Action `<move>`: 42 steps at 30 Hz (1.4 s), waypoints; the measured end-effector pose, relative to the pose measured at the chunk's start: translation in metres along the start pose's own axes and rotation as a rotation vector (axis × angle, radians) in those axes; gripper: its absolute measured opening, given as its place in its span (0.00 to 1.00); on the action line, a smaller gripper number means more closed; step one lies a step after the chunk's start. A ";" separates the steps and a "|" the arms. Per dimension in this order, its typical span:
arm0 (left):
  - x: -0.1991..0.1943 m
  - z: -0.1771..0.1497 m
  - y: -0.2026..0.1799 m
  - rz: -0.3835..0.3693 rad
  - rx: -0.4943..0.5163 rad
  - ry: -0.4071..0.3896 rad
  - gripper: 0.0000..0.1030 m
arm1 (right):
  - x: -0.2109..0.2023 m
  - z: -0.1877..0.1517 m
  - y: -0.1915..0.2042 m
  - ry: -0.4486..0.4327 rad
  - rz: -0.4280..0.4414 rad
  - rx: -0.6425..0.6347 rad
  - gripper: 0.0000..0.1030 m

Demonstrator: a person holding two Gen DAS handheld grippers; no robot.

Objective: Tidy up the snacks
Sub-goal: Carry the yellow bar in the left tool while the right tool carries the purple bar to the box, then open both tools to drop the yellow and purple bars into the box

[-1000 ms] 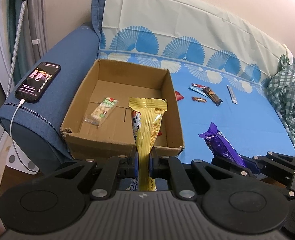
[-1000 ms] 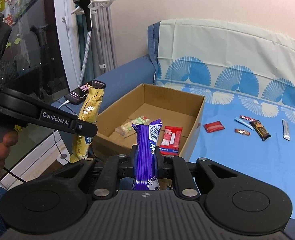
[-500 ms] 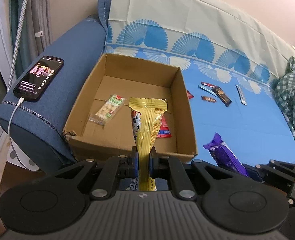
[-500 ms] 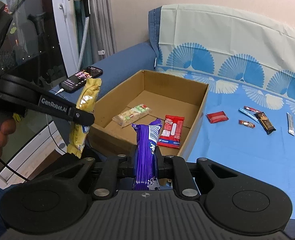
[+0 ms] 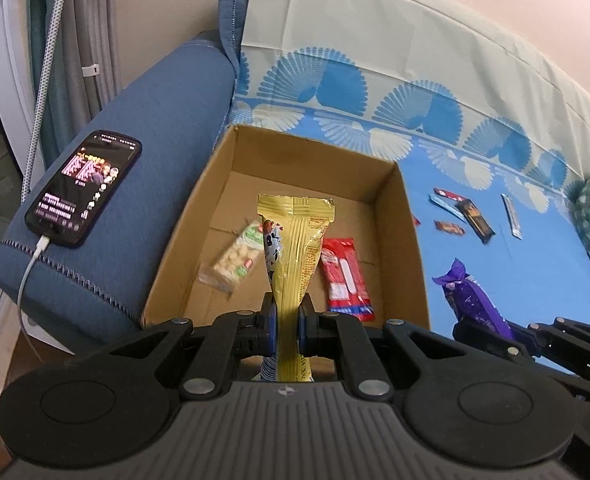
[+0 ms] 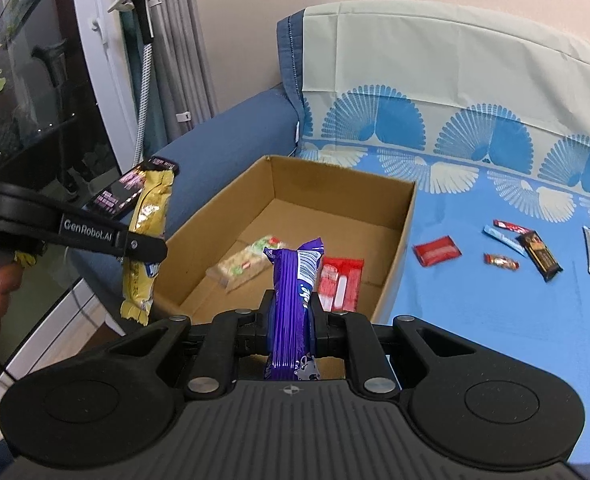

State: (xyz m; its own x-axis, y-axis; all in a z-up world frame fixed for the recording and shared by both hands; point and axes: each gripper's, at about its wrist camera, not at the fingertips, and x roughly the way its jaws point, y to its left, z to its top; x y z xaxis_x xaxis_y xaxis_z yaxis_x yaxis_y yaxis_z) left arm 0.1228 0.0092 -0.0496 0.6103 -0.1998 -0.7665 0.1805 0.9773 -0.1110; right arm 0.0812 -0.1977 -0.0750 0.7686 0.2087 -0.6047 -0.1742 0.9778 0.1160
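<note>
A gold packet [image 5: 295, 256] is clenched upright in the left gripper [image 5: 286, 322], and a purple packet [image 6: 293, 300] is clamped likewise in the right gripper [image 6: 291, 320], both held at the near edge of the cardboard box [image 5: 411, 248]. The carrying step appears to be in hand; next, each packet would need to be brought over the box floor and released beside the nut bar [image 5: 237, 258] and red packet [image 5: 345, 276]. The lower ends of both packets are hidden behind the gripper bodies. Farther off, small snacks [image 6: 507, 246] lie on the blue cloth [image 6: 475, 300], their labels too small to be read.

"GenRobot.AI" on left tool [image 6: 137, 246] arm
</note>
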 end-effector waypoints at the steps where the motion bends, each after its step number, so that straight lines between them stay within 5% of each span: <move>1: 0.006 0.006 0.002 0.003 0.000 0.003 0.10 | 0.006 0.004 -0.001 0.000 0.000 -0.001 0.15; 12: 0.077 0.046 0.012 0.040 0.001 0.056 0.10 | 0.088 0.038 -0.023 0.052 0.010 0.036 0.15; 27: 0.162 0.058 0.018 0.084 0.018 0.156 0.11 | 0.172 0.037 -0.040 0.152 0.000 0.068 0.15; 29: 0.172 0.059 0.017 0.093 0.038 0.163 0.22 | 0.178 0.038 -0.042 0.161 0.001 0.073 0.17; 31: 0.175 0.062 0.019 0.111 0.052 0.170 0.80 | 0.182 0.042 -0.045 0.165 0.002 0.081 0.27; 33: 0.160 0.065 0.024 0.122 0.032 0.088 1.00 | 0.182 0.047 -0.047 0.152 -0.007 0.090 0.53; 34: 0.150 0.065 0.026 0.126 0.030 0.043 1.00 | 0.179 0.050 -0.048 0.140 -0.017 0.094 0.65; 36: 0.134 0.062 0.027 0.138 0.067 0.010 1.00 | 0.172 0.053 -0.049 0.124 -0.032 0.092 0.70; 42: 0.097 0.028 0.034 0.138 0.064 0.092 1.00 | 0.129 0.035 -0.034 0.163 -0.023 0.128 0.80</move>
State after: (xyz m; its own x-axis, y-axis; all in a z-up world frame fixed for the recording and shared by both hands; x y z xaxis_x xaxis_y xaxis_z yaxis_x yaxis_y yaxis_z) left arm 0.2098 0.0212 -0.1101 0.5597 -0.0539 -0.8270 0.1508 0.9879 0.0376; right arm 0.2078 -0.2035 -0.1297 0.6597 0.1915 -0.7267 -0.0704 0.9785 0.1940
